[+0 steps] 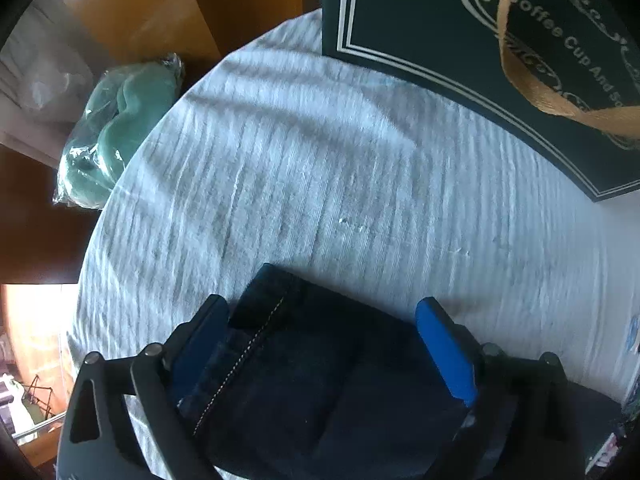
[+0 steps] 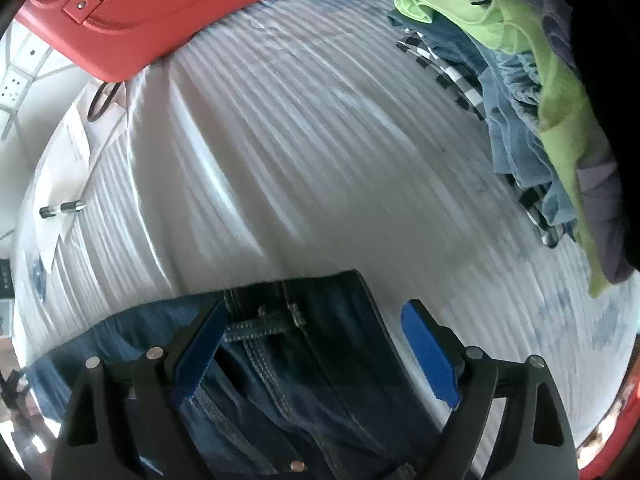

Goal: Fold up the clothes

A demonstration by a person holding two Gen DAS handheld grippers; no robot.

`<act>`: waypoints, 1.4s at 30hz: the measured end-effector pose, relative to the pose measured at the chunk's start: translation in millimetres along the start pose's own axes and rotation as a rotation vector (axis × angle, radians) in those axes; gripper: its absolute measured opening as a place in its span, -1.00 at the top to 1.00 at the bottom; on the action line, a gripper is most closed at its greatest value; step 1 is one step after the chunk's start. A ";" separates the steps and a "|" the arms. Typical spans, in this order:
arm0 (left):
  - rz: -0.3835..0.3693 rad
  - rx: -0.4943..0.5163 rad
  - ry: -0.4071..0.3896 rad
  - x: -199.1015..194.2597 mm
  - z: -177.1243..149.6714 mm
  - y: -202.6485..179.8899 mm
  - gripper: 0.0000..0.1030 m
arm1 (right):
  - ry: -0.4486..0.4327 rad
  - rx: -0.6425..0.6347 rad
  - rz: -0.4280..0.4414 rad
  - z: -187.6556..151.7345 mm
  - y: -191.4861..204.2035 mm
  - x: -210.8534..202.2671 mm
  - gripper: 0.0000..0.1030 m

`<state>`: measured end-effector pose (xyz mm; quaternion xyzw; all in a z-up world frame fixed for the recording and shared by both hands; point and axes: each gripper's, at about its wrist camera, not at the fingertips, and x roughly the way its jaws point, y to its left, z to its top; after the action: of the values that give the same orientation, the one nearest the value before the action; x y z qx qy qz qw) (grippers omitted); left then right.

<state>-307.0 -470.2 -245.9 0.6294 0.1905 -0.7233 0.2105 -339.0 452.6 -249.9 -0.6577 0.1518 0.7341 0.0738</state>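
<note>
Dark blue jeans lie on a white striped bedsheet (image 1: pixel 304 160). In the left wrist view a hemmed leg end of the jeans (image 1: pixel 320 360) lies between and under the blue fingers of my left gripper (image 1: pixel 324 344), which is open. In the right wrist view the waistband end of the jeans (image 2: pixel 288 344), with belt loop and seams, lies under my right gripper (image 2: pixel 316 344), also open. Neither gripper pinches the cloth.
A dark green gift bag (image 1: pixel 460 40) with a tan handle stands at the back right of the left view. A bagged green item (image 1: pixel 116 128) lies off the bed edge. A red suitcase (image 2: pixel 160 12) and a pile of clothes (image 2: pixel 532 100) sit on the sheet.
</note>
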 end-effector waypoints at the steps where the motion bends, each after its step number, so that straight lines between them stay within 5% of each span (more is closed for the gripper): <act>1: -0.001 0.002 -0.010 -1.0 -1.7 -1.0 -0.80 | 0.001 -0.007 0.001 0.1 1.3 2.4 -0.74; 3: -0.004 0.008 -0.030 -5.6 -5.1 -5.2 -0.55 | 0.003 -0.023 0.002 -0.2 4.6 7.3 -0.74; 5: -0.019 0.021 -0.038 -12.0 -8.4 -11.5 0.10 | 0.007 -0.069 -0.006 -4.3 14.2 12.0 -0.59; 6: -0.028 0.026 -0.040 -15.3 -9.9 -14.8 0.63 | 0.005 -0.098 -0.031 -7.8 19.7 12.8 -0.29; 7: -0.025 0.037 -0.044 -19.2 -12.8 -17.7 0.70 | -0.006 -0.132 -0.042 -12.2 25.9 10.9 -0.15; 8: -0.007 0.055 -0.053 -23.7 -17.5 -20.4 0.72 | -0.016 -0.152 -0.026 -17.5 30.6 6.1 0.19; 12: -0.015 0.076 -0.119 -63.4 -44.2 -16.6 0.74 | -0.115 -0.189 0.053 -49.4 28.4 -40.9 0.57; 18: -0.129 0.060 -0.260 -158.8 -132.5 35.9 0.75 | -0.235 -0.202 0.187 -123.6 -8.9 -119.0 0.58; 23: -0.184 0.038 -0.364 -225.0 -216.4 89.2 0.75 | -0.252 -0.184 0.247 -191.4 -44.2 -141.3 0.62; 28: -0.173 -0.036 -0.370 -231.8 -313.7 138.3 0.75 | -0.174 -0.175 0.288 -228.8 -87.5 -117.4 0.68; 33: -0.089 -0.084 -0.268 -186.6 -381.8 157.4 0.75 | -0.092 -0.170 0.318 -260.3 -125.6 -91.4 0.80; 38: -0.092 -0.128 -0.206 -158.9 -403.7 158.0 0.75 | -0.047 -0.156 0.335 -269.2 -137.0 -81.1 0.72; 40: -0.097 -0.129 -0.191 -158.5 -402.8 153.0 0.74 | -0.040 -0.150 0.323 -271.0 -135.6 -79.8 0.25; 42: -0.104 -0.129 -0.166 -160.3 -400.0 149.3 0.59 | -0.041 -0.143 0.311 -272.4 -132.5 -78.7 0.01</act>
<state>125.4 -368.8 -142.7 0.5417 0.2509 -0.7692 0.2278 -31.5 497.6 -213.0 -0.6148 0.1979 0.7587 -0.0845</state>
